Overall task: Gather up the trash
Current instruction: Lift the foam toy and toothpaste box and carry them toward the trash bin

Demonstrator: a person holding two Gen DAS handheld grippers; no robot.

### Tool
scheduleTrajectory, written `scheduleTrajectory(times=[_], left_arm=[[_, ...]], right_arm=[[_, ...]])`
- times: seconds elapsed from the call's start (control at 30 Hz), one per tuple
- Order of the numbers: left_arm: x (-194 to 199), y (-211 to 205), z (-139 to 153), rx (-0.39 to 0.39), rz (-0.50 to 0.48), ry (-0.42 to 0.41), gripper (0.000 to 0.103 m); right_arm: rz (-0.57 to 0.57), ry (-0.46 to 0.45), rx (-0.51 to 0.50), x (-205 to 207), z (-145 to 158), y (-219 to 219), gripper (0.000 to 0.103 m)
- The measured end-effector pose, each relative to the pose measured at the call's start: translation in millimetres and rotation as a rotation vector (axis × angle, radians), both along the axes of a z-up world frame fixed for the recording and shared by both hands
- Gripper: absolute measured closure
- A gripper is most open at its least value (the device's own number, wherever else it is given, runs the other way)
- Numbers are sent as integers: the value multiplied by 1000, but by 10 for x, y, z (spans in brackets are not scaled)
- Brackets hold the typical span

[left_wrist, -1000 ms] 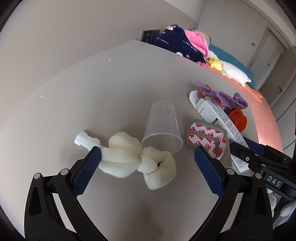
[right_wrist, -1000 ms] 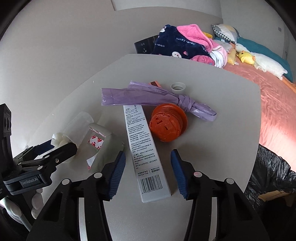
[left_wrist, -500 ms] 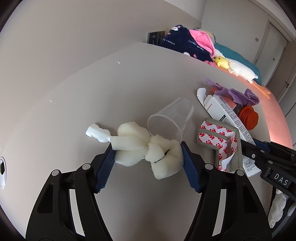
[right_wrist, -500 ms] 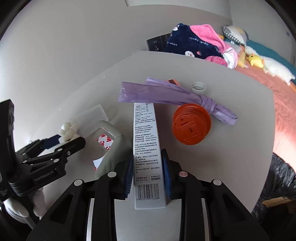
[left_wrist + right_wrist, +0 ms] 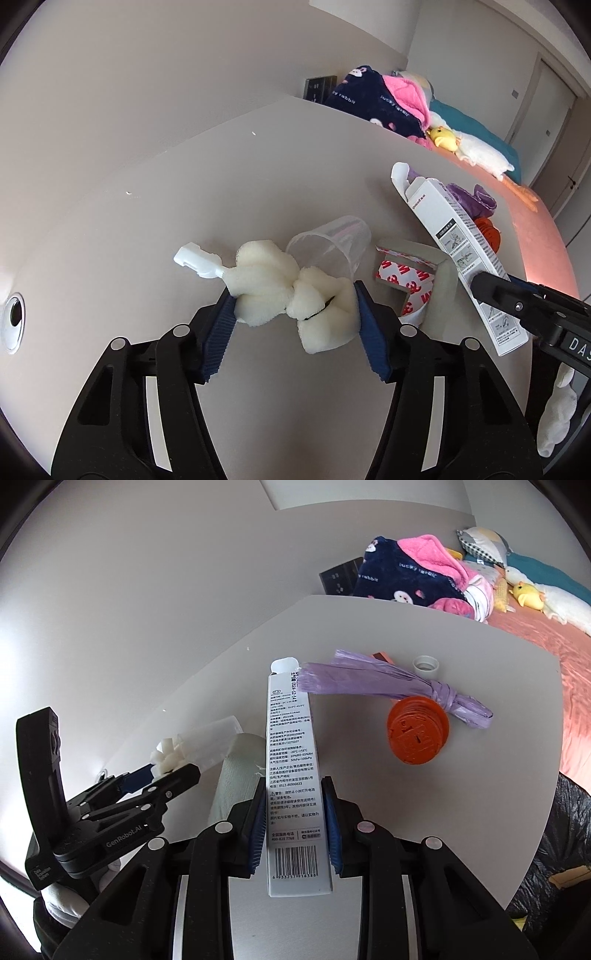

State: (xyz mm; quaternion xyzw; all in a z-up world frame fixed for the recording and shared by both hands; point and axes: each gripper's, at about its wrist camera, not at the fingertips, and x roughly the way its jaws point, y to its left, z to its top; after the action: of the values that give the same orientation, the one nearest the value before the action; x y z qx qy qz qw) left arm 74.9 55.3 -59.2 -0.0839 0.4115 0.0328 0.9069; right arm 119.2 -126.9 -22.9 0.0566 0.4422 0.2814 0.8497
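A knotted white foam piece [image 5: 266, 291] with a white plastic clip lies on the grey table [image 5: 184, 192]. My left gripper [image 5: 294, 291] is closing, and its blue pads press on the foam from both sides. A clear plastic cup [image 5: 332, 243] lies on its side just behind the foam. My right gripper [image 5: 293, 794] is shut on a long white printed box [image 5: 291, 775], held near its barcode end and tilted up off the table. That box [image 5: 458, 236] also shows at the right of the left wrist view.
A grey tape strip with red-and-white backing [image 5: 402, 280] lies between the cup and the box. A knotted purple bag [image 5: 388, 683], an orange lid [image 5: 417, 734] and a white cap [image 5: 426, 663] lie farther back. A black bag [image 5: 554, 849] hangs past the table's right edge, with a bed beyond.
The left jaws came in from wide open onto the foam. The right jaws closed on the white box, and its far end rose off the table.
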Motion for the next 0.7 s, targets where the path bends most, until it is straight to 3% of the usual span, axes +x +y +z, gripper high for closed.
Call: scheduleTrajectory(times=[0.7], left_arm=[[-425, -199, 527, -3, -30, -147, 44]], right_arm=[[-36, -102, 45, -452, 539, -234, 73]])
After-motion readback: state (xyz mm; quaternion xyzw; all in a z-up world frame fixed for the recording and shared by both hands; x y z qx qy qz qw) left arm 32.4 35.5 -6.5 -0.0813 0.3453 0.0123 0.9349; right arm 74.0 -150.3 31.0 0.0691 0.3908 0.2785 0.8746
